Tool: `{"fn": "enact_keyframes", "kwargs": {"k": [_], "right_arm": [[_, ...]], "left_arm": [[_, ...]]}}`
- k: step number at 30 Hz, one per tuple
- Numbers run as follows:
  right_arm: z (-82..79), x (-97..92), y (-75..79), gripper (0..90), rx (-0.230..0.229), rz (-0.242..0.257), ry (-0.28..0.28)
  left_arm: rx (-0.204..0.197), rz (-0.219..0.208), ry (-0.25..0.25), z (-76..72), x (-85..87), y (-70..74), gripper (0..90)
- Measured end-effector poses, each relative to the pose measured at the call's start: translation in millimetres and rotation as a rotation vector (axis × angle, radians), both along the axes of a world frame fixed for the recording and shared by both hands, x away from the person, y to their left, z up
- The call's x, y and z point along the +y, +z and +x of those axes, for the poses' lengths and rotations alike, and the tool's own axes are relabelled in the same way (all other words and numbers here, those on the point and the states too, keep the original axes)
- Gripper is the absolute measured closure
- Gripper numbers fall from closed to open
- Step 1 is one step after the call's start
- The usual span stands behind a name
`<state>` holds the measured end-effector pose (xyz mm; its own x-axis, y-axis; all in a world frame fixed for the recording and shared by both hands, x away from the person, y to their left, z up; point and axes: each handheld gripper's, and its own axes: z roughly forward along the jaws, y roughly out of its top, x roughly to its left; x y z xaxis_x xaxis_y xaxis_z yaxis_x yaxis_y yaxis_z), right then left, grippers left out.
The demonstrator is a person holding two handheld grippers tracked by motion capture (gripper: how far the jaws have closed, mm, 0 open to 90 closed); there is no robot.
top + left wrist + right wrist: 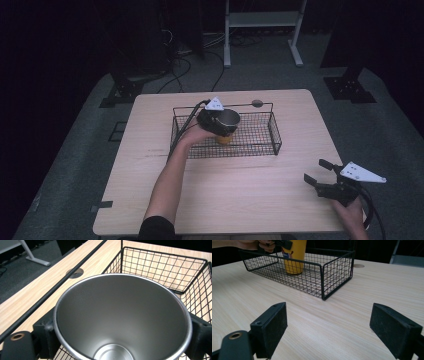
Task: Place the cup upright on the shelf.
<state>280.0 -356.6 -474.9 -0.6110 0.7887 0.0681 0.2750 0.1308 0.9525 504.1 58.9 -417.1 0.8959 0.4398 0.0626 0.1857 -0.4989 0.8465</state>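
Holding the yellow steel tumbler [226, 125] near its rim, my left gripper [216, 123] has its jaws clamped on either side; the cup stands upright inside the wire basket [274, 131], toward the basket's left half. I judge it light, rigid and slick-walled, so a hold just under the lip suits. Its blue label is too blurred to read. My right gripper [317, 172] waits agape, well clear of the basket.

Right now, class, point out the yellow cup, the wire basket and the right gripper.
yellow cup [294, 258]: right gripper view, on its yellow side wall.
wire basket [276, 136]: high view, on its right end wall.
right gripper [318, 171]: high view, midway between its open fingertips.
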Motion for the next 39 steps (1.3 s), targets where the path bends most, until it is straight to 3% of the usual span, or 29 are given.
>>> {"fn": "enact_keyframes", "kwargs": {"k": [3, 18, 39], "right_arm": [[0.1, -0.3, 0.0, 13.4, 0.001, 0.002, -0.001], [0.0, 0.0, 0.0, 13.4, 0.0, -0.001, 0.0], [-0.9, -2.7, 0.0, 13.4, -0.007, 0.015, 0.008]], "left_arm": [[-0.018, 0.022, 0.001, -0.8, -0.7, 0.8, 8.8], [-0.031, 0.054, 0.006, -3.0, 2.1, 2.6, 3.9], [-0.088, -0.02, 0.014, -10.2, 7.3, 24.3, 1.3]]}}
